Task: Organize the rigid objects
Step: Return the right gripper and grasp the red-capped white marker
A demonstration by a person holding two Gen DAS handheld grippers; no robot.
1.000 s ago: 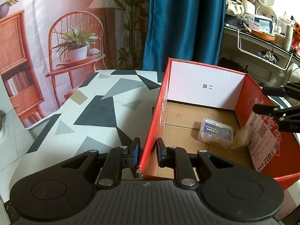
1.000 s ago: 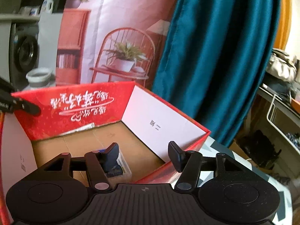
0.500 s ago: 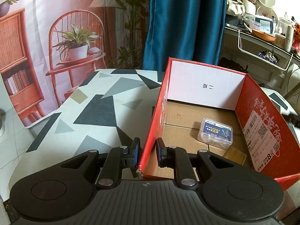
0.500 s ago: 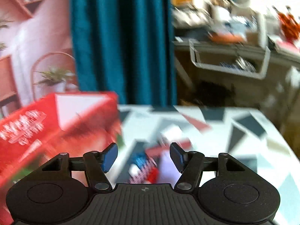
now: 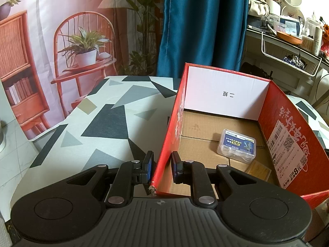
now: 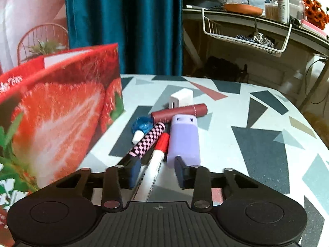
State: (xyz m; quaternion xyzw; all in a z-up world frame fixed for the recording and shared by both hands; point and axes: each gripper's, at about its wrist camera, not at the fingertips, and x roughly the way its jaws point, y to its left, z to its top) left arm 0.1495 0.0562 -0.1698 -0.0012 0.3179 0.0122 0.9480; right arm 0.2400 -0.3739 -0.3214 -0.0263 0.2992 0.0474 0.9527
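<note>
In the left wrist view, lower centre, we see the left gripper (image 5: pixel 161 169) clenched on the near left wall of the red box (image 5: pixel 287 123). Inside, at lower right, lie a clear plastic case (image 5: pixel 236 145) and a yellowish flat item (image 5: pixel 258 169), partly cut off by the gripper. In the right wrist view, the right gripper (image 6: pixel 157 170) has just been closing; its fingers straddle the white marker (image 6: pixel 155 164) without visibly pressing it. The checkered pen (image 6: pixel 147 142) touches its left finger; the lilac case (image 6: pixel 184 140) lies right.
</note>
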